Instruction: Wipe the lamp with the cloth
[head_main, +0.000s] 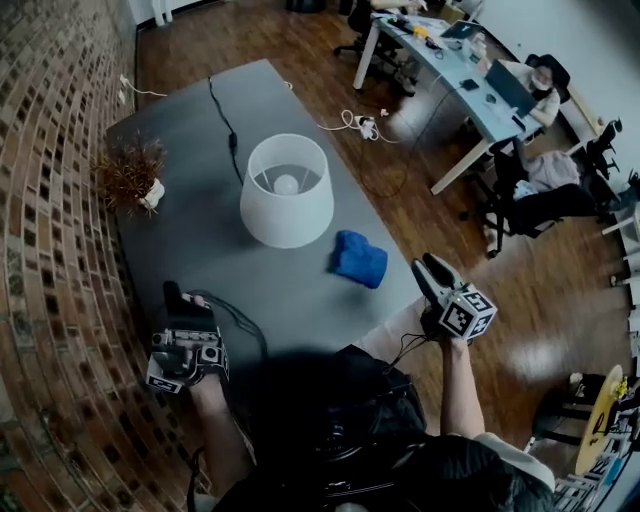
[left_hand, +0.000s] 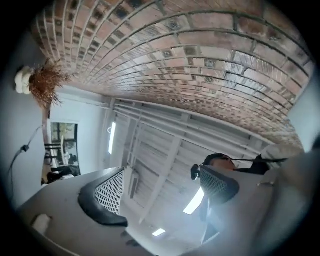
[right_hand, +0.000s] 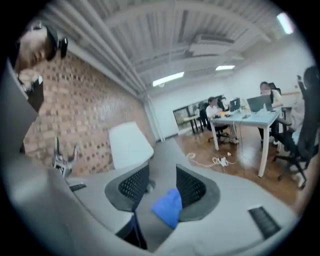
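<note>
The lamp (head_main: 287, 190) with its white shade stands in the middle of the grey table (head_main: 180, 120); the right gripper view shows the lamp (right_hand: 131, 145) ahead. The crumpled blue cloth (head_main: 359, 258) lies on the table to the lamp's right. My right gripper (head_main: 427, 270) hovers at the table's right edge, just right of the cloth and apart from it, jaws open. In its own view the cloth (right_hand: 167, 207) shows in the gap of the right gripper (right_hand: 161, 186), untouched. My left gripper (head_main: 181, 298) is at the near left; the left gripper (left_hand: 162, 192) points upward, open and empty.
A dried plant (head_main: 130, 175) in a white pot stands at the table's left by the brick wall (head_main: 50, 200). The lamp's black cable (head_main: 225, 120) runs to the far edge. A power strip (head_main: 365, 125) lies on the wooden floor. Seated people work at a desk (head_main: 450, 65).
</note>
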